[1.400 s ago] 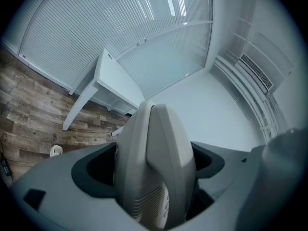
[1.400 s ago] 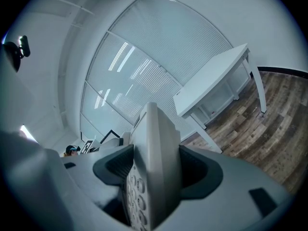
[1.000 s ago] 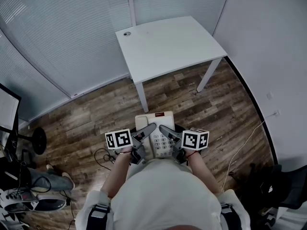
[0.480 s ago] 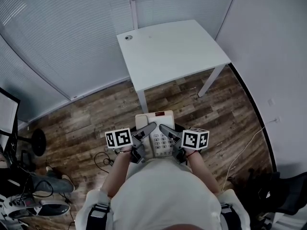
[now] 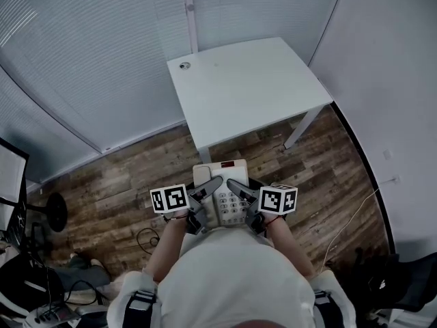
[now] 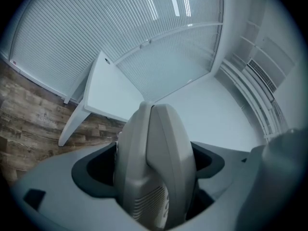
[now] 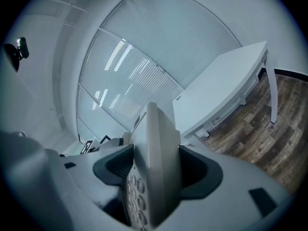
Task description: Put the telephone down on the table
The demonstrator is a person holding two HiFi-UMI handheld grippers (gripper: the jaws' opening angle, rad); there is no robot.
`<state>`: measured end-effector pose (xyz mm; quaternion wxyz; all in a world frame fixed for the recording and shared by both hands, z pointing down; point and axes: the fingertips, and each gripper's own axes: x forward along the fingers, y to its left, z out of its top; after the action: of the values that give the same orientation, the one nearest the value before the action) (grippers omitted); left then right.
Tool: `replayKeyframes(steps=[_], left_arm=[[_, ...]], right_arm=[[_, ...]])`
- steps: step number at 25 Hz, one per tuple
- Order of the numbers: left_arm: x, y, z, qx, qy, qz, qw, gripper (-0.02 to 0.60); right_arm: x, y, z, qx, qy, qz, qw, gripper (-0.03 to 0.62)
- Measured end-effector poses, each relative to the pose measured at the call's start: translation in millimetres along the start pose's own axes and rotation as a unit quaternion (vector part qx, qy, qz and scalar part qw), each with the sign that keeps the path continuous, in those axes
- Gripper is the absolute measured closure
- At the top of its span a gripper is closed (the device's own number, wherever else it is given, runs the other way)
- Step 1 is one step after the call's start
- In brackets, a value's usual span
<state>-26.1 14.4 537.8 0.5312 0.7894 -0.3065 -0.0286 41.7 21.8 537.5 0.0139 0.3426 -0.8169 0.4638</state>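
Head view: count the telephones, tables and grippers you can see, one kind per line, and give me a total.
telephone: 1
table: 1
grippers: 2, left gripper and right gripper, jaws shut on the telephone
total: 4

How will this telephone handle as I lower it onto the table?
Likely rigid: the telephone holds its shape, pinched at both sides by the left gripper and right gripper. Its handset seems merely cradled, so tilting might dislodge it. Smooth plastic could slip.
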Motion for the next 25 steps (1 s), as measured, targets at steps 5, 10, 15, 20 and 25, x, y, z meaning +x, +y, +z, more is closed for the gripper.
replayKeyframes(steps=[5, 10, 15, 20, 25], left_arm=[[12.1, 9.3, 28.3, 0.002, 0.002, -0.002, 1.0, 0.156], [23.1, 18.3, 51.0, 0.002, 0.006, -0.004, 1.0, 0.156], [35.8, 28.8, 77.5, 0.001, 0.007, -0.006, 1.0, 0.156], [44.6, 38.6, 100.2, -0.003, 0.008, -0.005, 0.9999, 0.156], [51.1, 48.9, 122.1, -0.008, 0.008, -0.006, 0.9999, 0.156]], right_arm=[[20.4, -6.7, 23.2, -0.001, -0.003, -0.002, 1.0, 0.296], [37.6, -14.0, 41.4, 0.002, -0.005, -0.006, 1.0, 0.296], [58.2, -23.0, 62.9, 0.001, -0.004, -0.009, 1.0, 0.296], [76.8, -29.1, 80.7, 0.002, -0.002, -0.011, 1.0, 0.295], [96.1, -32.8, 96.8, 0.002, 0.001, -0.014, 1.0, 0.296]])
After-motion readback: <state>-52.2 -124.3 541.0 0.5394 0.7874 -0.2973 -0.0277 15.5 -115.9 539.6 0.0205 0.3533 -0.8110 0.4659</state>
